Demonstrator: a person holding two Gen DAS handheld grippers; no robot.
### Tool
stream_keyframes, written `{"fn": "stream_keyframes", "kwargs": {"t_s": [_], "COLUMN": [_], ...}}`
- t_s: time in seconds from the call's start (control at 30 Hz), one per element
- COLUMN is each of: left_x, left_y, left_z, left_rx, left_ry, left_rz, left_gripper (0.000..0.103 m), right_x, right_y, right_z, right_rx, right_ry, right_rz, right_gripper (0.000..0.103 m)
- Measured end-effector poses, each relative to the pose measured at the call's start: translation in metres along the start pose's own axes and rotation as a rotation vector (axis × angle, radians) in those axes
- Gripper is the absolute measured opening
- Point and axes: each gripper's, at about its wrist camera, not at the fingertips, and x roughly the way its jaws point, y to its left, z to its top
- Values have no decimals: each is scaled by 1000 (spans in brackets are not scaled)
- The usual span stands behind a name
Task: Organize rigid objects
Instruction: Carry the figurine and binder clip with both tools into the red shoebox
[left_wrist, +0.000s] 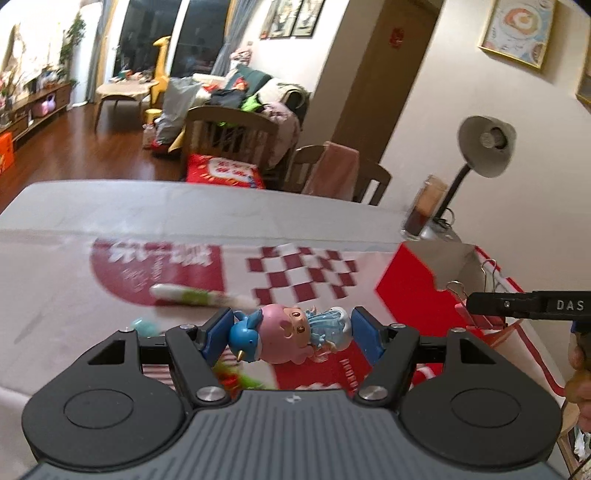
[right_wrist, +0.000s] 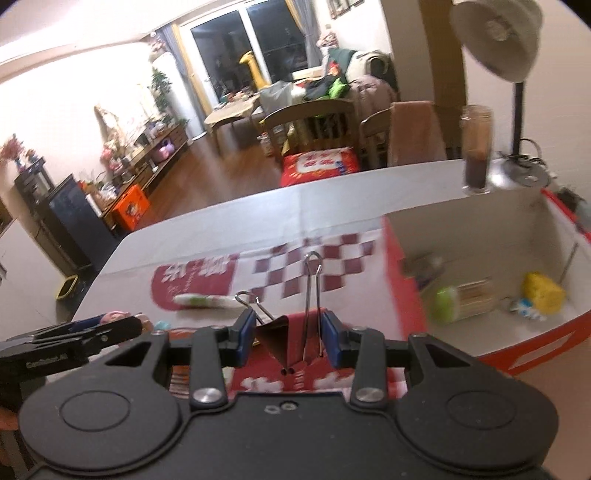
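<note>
Cluttered living room behind; table under a red-checked cloth, red box at its right end. Risk: figurine, pinched sideways by my left gripper, could pivot out. Binder clip, squeezed narrow in my right gripper, may slip on its wire handles before I reach the box.

I see the tube on the desk smeared by blur. At three o'clock the box contents blur together, and the lamp is cropped.
</note>
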Motion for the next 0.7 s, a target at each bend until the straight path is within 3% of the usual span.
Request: {"fn": "stream_keyframes", "kwargs": {"t_s": [0.37, 0.7], "left_x": [50, 107], "left_y": [-91, -184], "left_z": [13, 24], "left_rx": [53, 166], "left_ry": [47, 93], "left_rz": [-78, -109], "left_gripper": [70, 70], "right_x": [-7, -2], "right_y": [-92, -164], "right_z": [20, 45], "right_rx": [50, 51], "right_ry": [-15, -22], "right_rz": [-73, -105], "right_gripper": [38, 38]}}
